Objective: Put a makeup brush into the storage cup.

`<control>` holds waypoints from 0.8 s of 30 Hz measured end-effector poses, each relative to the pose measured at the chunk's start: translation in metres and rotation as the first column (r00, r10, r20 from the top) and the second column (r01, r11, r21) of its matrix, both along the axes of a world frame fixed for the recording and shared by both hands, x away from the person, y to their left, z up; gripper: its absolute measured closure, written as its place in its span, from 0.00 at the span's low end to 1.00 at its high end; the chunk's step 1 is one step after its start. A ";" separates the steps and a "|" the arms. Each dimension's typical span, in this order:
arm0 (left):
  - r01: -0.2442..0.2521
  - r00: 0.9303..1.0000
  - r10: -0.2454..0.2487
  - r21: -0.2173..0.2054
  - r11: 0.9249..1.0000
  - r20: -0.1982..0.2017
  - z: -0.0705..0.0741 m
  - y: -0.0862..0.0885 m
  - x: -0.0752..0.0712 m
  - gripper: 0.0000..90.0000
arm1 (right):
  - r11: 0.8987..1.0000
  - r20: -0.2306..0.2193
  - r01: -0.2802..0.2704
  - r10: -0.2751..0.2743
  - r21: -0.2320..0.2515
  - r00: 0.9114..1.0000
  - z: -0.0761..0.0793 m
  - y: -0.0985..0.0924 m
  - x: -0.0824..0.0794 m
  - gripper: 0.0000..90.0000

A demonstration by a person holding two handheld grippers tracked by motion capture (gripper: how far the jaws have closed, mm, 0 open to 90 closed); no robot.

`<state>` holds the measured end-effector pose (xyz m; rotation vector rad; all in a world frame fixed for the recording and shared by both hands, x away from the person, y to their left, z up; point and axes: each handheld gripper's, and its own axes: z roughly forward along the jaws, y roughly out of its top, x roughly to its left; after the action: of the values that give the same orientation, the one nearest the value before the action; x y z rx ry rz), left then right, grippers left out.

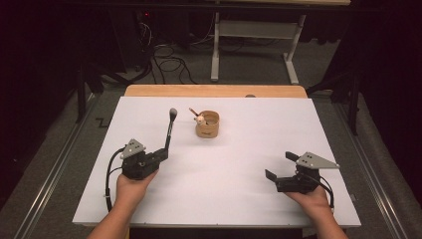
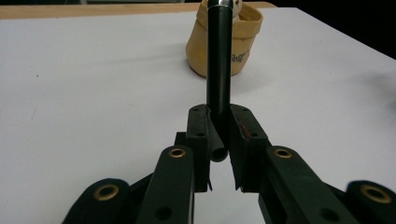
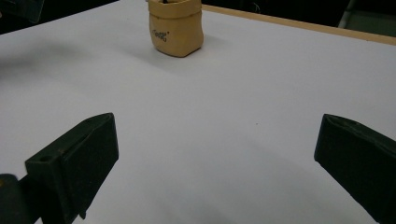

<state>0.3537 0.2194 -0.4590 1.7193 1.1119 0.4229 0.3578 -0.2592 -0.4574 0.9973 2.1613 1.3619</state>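
A white sheet [image 1: 224,194] is spread over a wooden tabletop [image 1: 214,90], whose far edge is left uncovered. A tan pouch [image 1: 207,130] is stood upright on the far middle of the sheet; small dark lettering is printed on its side, and a thin brown stick [image 1: 193,111] is propped inside it. Beyond the table, black cables [image 1: 169,64] are strewn over grey floor beside a white table frame [image 1: 254,30].

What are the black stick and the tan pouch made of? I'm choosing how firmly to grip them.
Black stick: smooth, glossy shaft, probably plastic or coated metal, with a shiny metallic-looking band near its top. Tan pouch: soft and matte, with slumped, creased walls, likely leather or coated fabric.
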 end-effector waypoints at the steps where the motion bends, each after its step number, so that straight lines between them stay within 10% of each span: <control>1: 0.009 1.000 -0.009 -0.007 1.000 0.018 0.001 0.000 -0.001 0.88 | 1.000 0.000 0.000 0.000 0.001 1.000 0.000 0.000 0.000 0.00; 9: 0.041 0.994 -0.039 -0.015 0.999 0.101 0.004 -0.001 -0.006 0.88 | 1.000 0.006 -0.007 0.007 -0.005 1.000 0.000 0.001 0.000 0.00; 24: 0.068 0.991 -0.069 0.013 0.998 0.113 0.006 -0.008 -0.005 0.88 | 1.000 0.002 -0.007 0.007 -0.009 1.000 0.000 0.002 0.000 0.00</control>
<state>0.3488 0.2110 -0.4527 1.7147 0.9678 0.4767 0.3580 -0.2576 -0.4576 0.9852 2.1692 1.3553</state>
